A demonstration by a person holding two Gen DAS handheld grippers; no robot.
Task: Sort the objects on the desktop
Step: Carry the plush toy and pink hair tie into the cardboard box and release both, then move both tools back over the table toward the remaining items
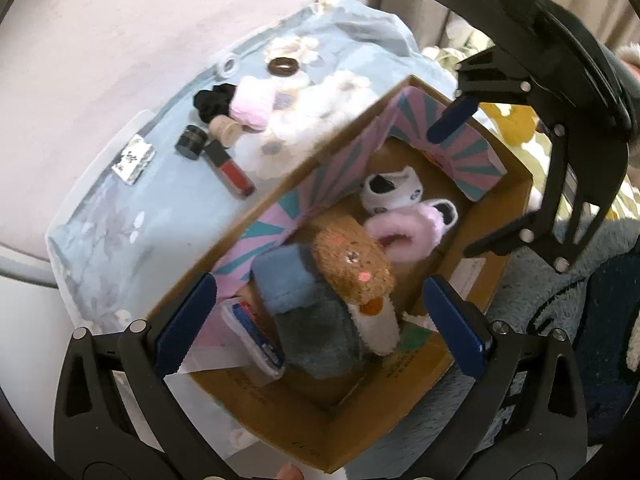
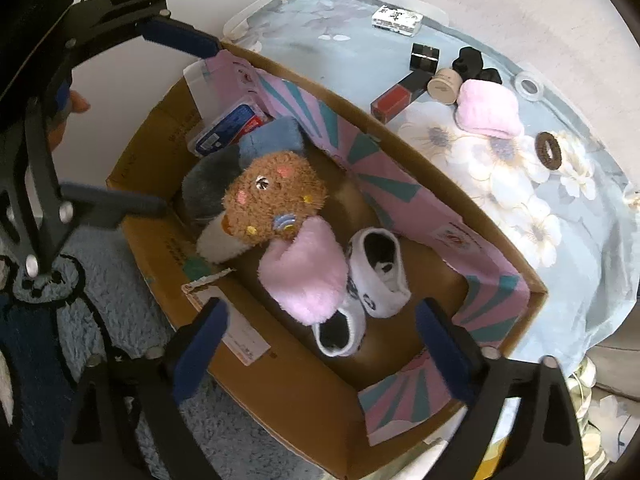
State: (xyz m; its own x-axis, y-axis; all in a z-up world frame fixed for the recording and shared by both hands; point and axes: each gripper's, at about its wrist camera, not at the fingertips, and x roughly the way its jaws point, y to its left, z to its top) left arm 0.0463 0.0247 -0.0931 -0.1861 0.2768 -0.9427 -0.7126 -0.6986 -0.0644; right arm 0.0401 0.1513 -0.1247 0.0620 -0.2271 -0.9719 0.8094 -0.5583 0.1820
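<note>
A cardboard box (image 1: 516,200) (image 2: 132,224) holds a brown plush slipper (image 1: 352,270) (image 2: 272,196), a pink fluffy slipper (image 1: 400,236) (image 2: 306,276), white socks (image 1: 390,192) (image 2: 380,280), a blue-grey plush piece (image 1: 288,284) and a blue packet (image 2: 228,124). My left gripper (image 1: 316,330) is open and empty above the box's near end. My right gripper (image 2: 320,354) is open and empty above the other end. On the blue floral cloth (image 1: 120,224) (image 2: 580,240) lie a red lip gloss (image 1: 230,168) (image 2: 396,98), a black jar (image 1: 191,142), a beige jar (image 2: 442,86), a pink towel (image 1: 252,106) (image 2: 488,114), a brown hair tie (image 1: 284,66) (image 2: 548,150).
A small silver box (image 1: 134,158) (image 2: 397,20), a black scrunchie (image 1: 212,100) (image 2: 472,62) and a clear tape ring (image 1: 229,65) (image 2: 528,86) also lie on the cloth. A blue fluffy rug (image 2: 120,312) (image 1: 580,272) lies beside the box.
</note>
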